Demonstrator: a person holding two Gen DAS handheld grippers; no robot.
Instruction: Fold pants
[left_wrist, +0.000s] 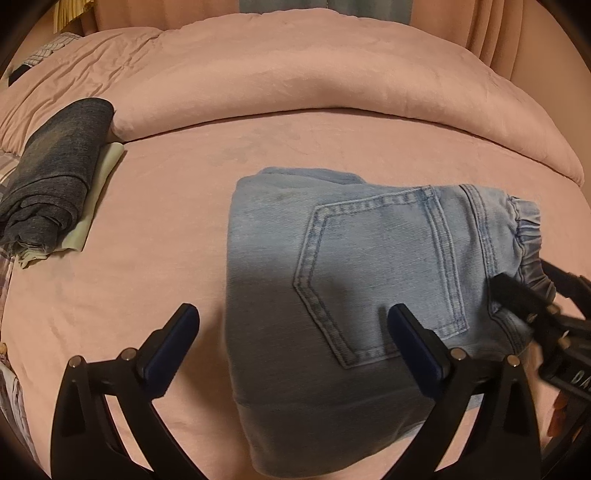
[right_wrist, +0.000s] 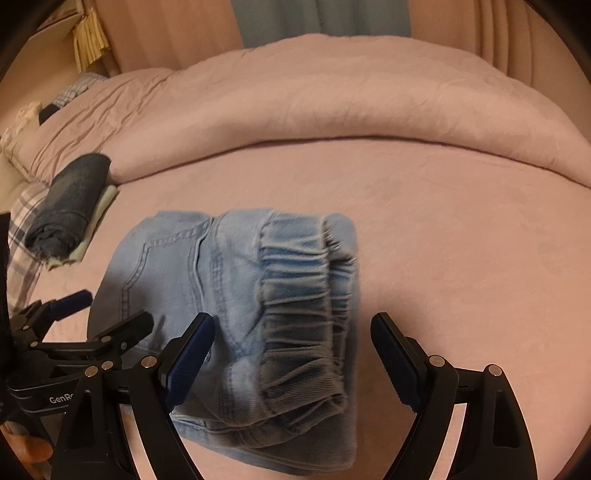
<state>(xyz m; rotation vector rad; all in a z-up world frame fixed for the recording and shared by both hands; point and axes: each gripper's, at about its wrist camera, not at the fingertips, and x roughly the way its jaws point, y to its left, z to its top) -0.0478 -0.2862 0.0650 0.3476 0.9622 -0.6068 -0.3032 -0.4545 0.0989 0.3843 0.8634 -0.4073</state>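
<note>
Where the left wrist camera looks down, a pink bed sheet (left_wrist: 155, 229) fills the view, with a rolled-back pink blanket (left_wrist: 314, 85) behind it and curtains at the far wall. Folded light-blue jeans (left_wrist: 332, 258) lie flat on the sheet, their long side running toward the camera, waistband to the right. A dark folded garment (left_wrist: 55, 177) sits well apart at the left. The left gripper (left_wrist: 291, 339) has its fingers wide apart over the jeans, nothing clamped.

From the right wrist camera, the jeans' elastic waistband (right_wrist: 303, 288) faces the lens. The right gripper (right_wrist: 293, 347) straddles it, fingers apart.
</note>
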